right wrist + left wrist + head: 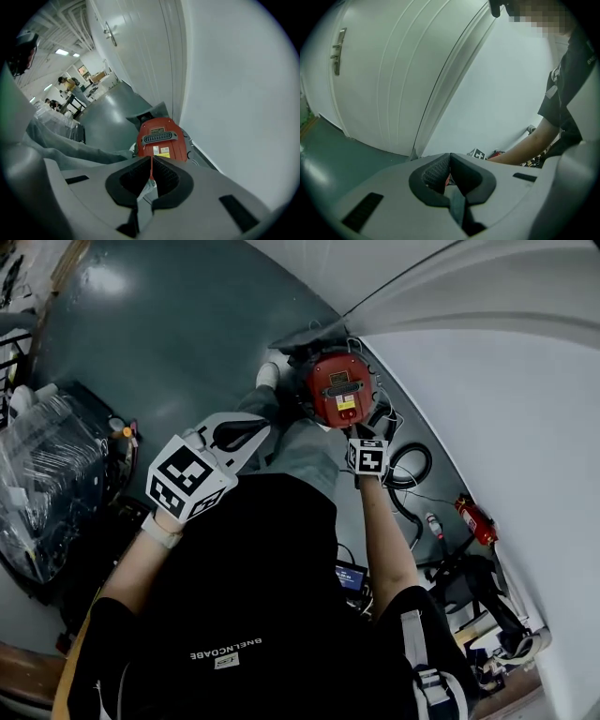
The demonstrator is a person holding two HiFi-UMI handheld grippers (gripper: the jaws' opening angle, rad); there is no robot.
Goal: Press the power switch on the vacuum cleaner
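The right gripper, clenched and empty, pointed at the red vacuum cleaner from close by. The left gripper, also clenched and empty, was farther from it.

The vacuum cleaner is seen in red, with a dark grey grille and small white and yellow labels on its top. The left gripper and the right gripper are moulded in pale grey, their pads black and finely ribbed. Each marker cube is printed with black squares on white. The floor is painted dark blue-green, the wall white. The person's shirt is black, lettered in white.
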